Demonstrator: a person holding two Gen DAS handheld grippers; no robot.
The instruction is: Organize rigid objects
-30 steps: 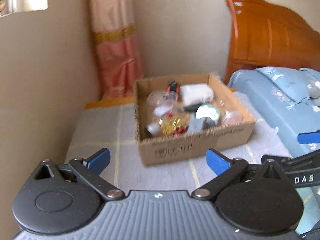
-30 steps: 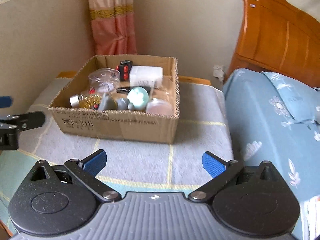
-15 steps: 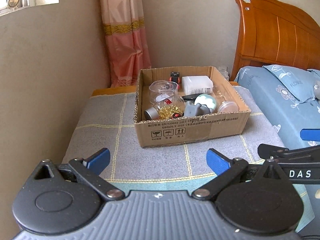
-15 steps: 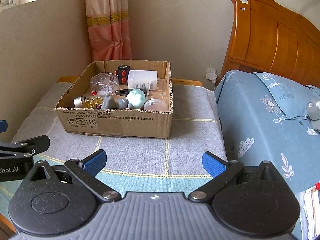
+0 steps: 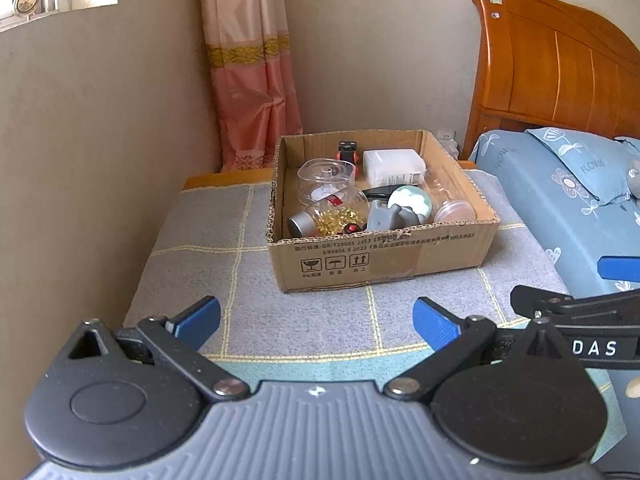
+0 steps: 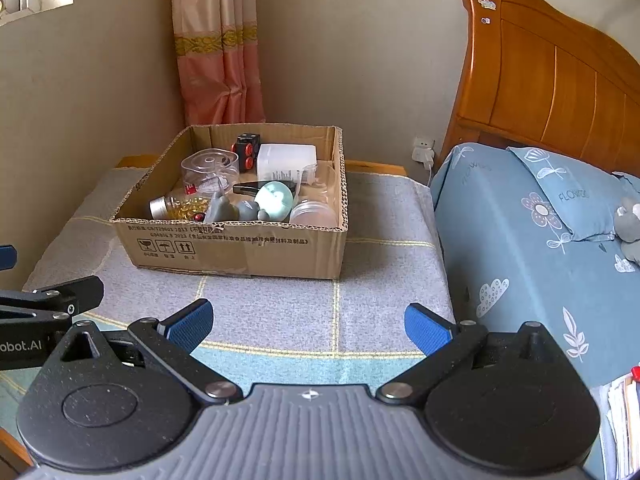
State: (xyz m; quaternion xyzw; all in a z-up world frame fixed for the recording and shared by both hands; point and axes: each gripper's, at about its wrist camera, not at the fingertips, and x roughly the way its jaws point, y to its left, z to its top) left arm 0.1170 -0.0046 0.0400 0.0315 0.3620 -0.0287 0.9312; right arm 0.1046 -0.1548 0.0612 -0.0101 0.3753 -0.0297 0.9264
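A cardboard box [image 5: 380, 264] [image 6: 236, 250] stands on a grey checked cloth [image 5: 208, 264] [image 6: 384, 264]. It holds a white box [image 5: 394, 166] [image 6: 286, 162], a clear round container [image 5: 326, 174] [image 6: 210, 166], a jar of gold bits [image 5: 332, 218] [image 6: 180, 206], a pale green ball [image 5: 410, 200] [image 6: 274, 200], grey figures [image 5: 390, 216] [image 6: 230, 210] and a black-red block [image 5: 347, 151] [image 6: 247, 147]. My left gripper [image 5: 316, 318] is open and empty, well short of the box. My right gripper [image 6: 308, 322] is open and empty, also short of it.
A bed with a blue floral sheet [image 5: 560, 208] [image 6: 520, 240] and a wooden headboard [image 5: 560, 72] [image 6: 552, 80] stands on the right. A wall [image 5: 100, 160] runs along the left, with a pink curtain [image 5: 252, 80] [image 6: 218, 60] in the corner. A wall plug [image 6: 423, 151] sits behind.
Both grippers have drawn back and risen, so the box looks smaller and farther. The jaws stay open and the box contents have not moved.
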